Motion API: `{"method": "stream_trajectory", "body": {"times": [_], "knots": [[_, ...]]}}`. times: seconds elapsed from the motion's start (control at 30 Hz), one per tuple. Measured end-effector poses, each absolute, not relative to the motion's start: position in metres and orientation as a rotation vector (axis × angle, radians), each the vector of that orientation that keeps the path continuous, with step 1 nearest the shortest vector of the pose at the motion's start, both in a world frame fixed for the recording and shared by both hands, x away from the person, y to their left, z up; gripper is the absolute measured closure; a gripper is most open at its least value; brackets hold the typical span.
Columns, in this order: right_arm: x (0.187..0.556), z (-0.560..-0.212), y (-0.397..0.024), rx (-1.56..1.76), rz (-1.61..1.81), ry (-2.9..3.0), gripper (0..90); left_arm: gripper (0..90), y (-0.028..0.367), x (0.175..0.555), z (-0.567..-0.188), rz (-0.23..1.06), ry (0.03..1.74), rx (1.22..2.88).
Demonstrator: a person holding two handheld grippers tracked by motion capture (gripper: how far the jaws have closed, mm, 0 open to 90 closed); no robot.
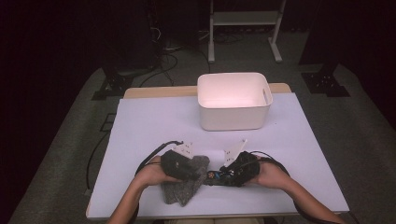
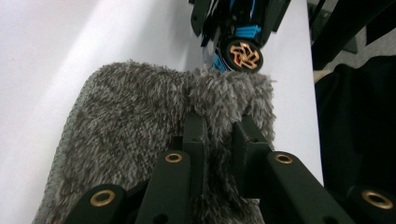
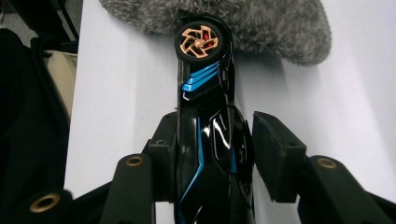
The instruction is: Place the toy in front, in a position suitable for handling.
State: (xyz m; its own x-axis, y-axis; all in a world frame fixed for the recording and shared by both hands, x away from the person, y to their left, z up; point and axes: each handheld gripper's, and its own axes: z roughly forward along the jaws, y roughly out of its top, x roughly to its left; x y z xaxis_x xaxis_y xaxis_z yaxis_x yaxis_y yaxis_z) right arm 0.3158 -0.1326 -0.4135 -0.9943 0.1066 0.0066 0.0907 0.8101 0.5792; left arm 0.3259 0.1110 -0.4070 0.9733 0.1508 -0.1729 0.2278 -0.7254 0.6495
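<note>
Near the front edge of the pale table (image 1: 149,121), just before the person, a grey fuzzy cloth (image 1: 187,186) lies flat, and both grippers work at it from either side. The left gripper (image 1: 180,164) lies over the cloth's left part; in the left gripper view its two black jaws stand close together with a ridge of the cloth's (image 2: 140,121) pile pinched up between them — clenched on the fabric. Beyond that ridge, at the cloth's far edge, the wheel of a toy car (image 2: 244,54) with copper-coloured spokes touches the fluff. The right gripper (image 1: 240,169) comes in from the right, and the black and blue toy car (image 1: 218,176) reaches from it toward the cloth's right edge. In the right gripper view the car (image 3: 205,135) stands on its side between the jaws, its wheel pointing away and meeting the cloth (image 3: 261,23); one jaw lies against the car's body, while the other stands apart from it with table showing in the gap — so the grip looks released rather than pressing. Farther back on the table, well apart from the hands, stands a white plastic bin (image 1: 233,116).
</note>
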Motion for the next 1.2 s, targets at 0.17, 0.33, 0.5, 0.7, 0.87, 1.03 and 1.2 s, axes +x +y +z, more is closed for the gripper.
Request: {"method": "stream_trajectory", "body": {"times": [0.17, 0.33, 0.5, 0.7, 0.87, 1.03, 1.2], "knots": [[0.315, -0.415, -0.128, 0.156, 0.926, 2.963, 52.7, 77.7, 0.108, 0.325, -0.403, -0.126, 0.248, 2.402], [0.313, -0.414, -0.126, 0.139, 0.908, 2.945, 54.8, 78.0, 0.11, 0.326, -0.405, -0.138, 0.26, 2.381], [0.31, -0.416, -0.128, 0.137, 0.959, 2.908, 55.4, 78.6, 0.111, 0.326, -0.399, -0.139, 0.253, 2.361], [0.311, -0.414, -0.123, 0.147, 1.119, 2.855, 55.7, 79.6, 0.117, 0.323, -0.372, -0.094, 0.244, 2.33], [0.31, -0.41, -0.117, 0.137, 1.229, 2.834, 55.8, 79.4, 0.107, 0.32, -0.352, -0.07, 0.176, 2.33], [0.307, -0.417, -0.125, 0.152, 1.197, 2.834, 55.9, 78.9, 0.095, 0.321, -0.355, -0.068, 0.156, 2.367], [0.306, -0.42, -0.144, 0.201, 1.255, 2.811, 55.9, 78.9, 0.103, 0.325, -0.371, -0.089, 0.222, 2.38]]}}
